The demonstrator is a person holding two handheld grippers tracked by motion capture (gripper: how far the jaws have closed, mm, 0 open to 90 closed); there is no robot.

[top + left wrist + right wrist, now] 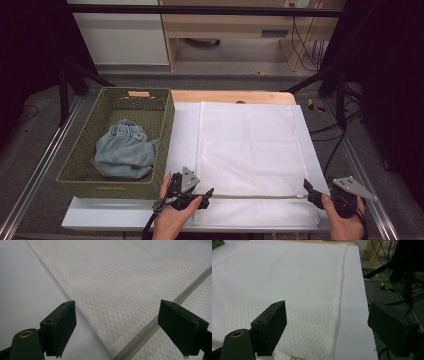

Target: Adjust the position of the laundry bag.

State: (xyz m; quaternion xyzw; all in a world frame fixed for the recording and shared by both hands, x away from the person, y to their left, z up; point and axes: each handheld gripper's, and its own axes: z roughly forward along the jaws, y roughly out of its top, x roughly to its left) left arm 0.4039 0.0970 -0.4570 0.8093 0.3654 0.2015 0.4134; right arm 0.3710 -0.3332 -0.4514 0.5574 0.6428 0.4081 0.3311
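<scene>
You can read no text, brand, number or sign in any view. The basket [120, 182] has a pale tag [138, 93] on its far rim, and a faint mark on its near wall may be a label, but you cannot make out either.

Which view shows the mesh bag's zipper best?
The high view: the zipper runs whole across the mesh bag, from one tool to the other. The left gripper view shows a close slanted stretch; the right gripper view shows a bit at its bottom edge.
</scene>
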